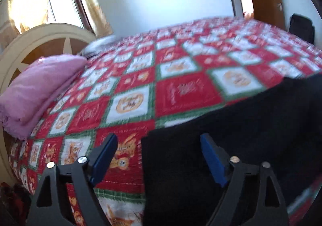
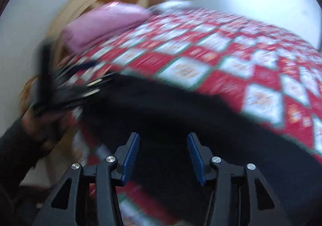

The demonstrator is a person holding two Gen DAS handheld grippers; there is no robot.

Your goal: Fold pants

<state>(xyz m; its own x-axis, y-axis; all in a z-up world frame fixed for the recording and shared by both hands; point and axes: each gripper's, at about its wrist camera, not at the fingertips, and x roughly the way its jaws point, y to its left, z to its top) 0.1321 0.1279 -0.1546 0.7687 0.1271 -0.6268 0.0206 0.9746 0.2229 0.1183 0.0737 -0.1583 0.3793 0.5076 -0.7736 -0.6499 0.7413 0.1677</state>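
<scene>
Your left gripper [image 1: 159,157] has its fingers [image 1: 104,155] spread wide with nothing between them; the near left corner of the black pants [image 1: 231,135] lies under the gap, its left edge running between the two fingers, so one finger hangs over the bedspread [image 1: 128,105] and the other over dark cloth. Your right gripper [image 2: 163,155] stands about half open, also empty, with both fingers [image 2: 130,155] hanging over the pants, whose cloth fills the space below and ahead of them; whether the tips touch it you cannot tell through the blur. The pants lie flat along the near edge of the bed, spreading to the right in the left wrist view. They look soft, limp and light, so they should drape and bunch rather than hold a shape, and the dark weave probably grips the pads well enough. Pinch an edge or corner, likely through both layers, rather than the flat middle. In the right wrist view your left hand [image 2: 40,123] and its tool show as a smear at the left. Farther out, a pink pillow [image 1: 40,89] rests against the headboard [image 1: 26,44].
</scene>
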